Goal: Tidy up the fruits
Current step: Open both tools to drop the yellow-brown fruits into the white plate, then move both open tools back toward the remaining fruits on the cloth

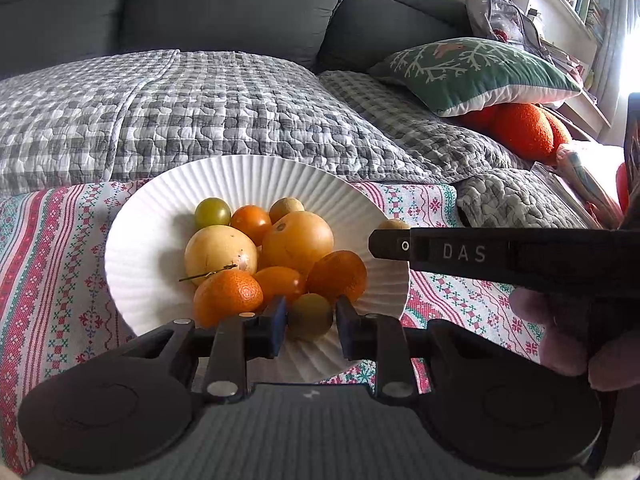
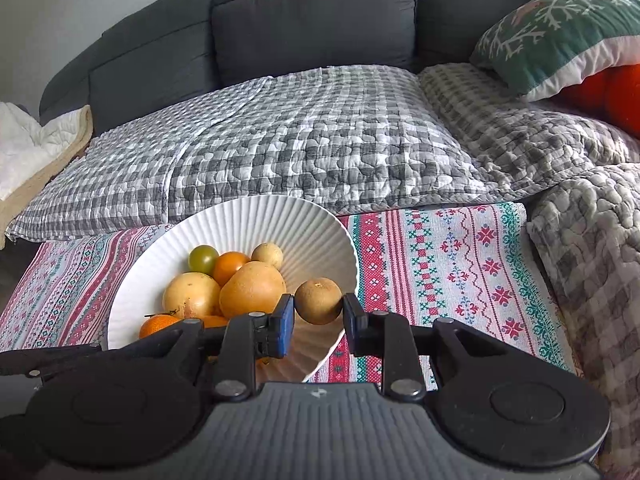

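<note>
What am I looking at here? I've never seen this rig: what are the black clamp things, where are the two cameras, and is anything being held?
No robot arm: a person holds a hand-held two-finger gripper in each hand, and a fisheye camera on each looks forward along its fingers.

In the left-wrist picture the left gripper is shut on a small greenish-brown fruit over the near edge of the white ribbed bowl. The black bar entering from the right is the other gripper, with part of the person's hand below it.

In the right-wrist picture the right gripper is shut on a small brown round fruit at the bowl's right rim.

The bowl holds oranges, mandarins and small tomato-like fruits, and stands on a patterned cloth before a grey sofa.
</note>
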Demonstrator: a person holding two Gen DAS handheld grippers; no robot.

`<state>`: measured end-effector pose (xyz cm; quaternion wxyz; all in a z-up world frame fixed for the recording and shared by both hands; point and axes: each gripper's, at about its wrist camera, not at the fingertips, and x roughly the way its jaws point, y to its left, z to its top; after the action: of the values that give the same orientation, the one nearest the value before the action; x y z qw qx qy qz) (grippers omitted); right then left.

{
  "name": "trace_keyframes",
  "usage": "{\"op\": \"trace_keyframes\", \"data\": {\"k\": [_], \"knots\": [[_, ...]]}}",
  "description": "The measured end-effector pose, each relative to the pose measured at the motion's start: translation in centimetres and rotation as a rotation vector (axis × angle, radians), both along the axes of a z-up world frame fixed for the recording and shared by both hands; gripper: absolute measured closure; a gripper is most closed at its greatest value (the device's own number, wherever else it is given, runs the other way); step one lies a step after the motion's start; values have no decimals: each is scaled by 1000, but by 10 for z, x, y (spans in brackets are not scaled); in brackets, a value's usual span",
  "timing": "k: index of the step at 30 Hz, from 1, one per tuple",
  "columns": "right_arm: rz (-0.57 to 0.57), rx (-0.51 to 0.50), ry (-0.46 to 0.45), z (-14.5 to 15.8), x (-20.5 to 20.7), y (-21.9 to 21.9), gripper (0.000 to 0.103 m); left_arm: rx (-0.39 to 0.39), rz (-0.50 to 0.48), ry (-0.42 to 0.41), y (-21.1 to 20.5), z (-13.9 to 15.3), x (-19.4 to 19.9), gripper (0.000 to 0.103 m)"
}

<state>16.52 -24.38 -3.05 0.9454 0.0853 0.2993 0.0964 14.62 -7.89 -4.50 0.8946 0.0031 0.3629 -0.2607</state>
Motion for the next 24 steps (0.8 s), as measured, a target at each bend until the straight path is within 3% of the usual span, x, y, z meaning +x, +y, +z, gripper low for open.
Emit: {"op": "trace_keyframes", "data": {"k": [5, 13, 21, 24], "knots": [[2, 16, -2, 2, -5, 1, 68, 2, -9, 0, 2, 2, -2, 76], [-3, 10, -9, 10, -19, 2, 41, 28, -27, -18, 3, 11, -17, 52], [-23, 18, -6, 18, -46, 4, 28, 31, -14, -9, 17, 26, -38, 29], [-32, 24, 3, 18, -57, 5, 25, 47, -13, -1, 24, 31, -48, 27]]}}
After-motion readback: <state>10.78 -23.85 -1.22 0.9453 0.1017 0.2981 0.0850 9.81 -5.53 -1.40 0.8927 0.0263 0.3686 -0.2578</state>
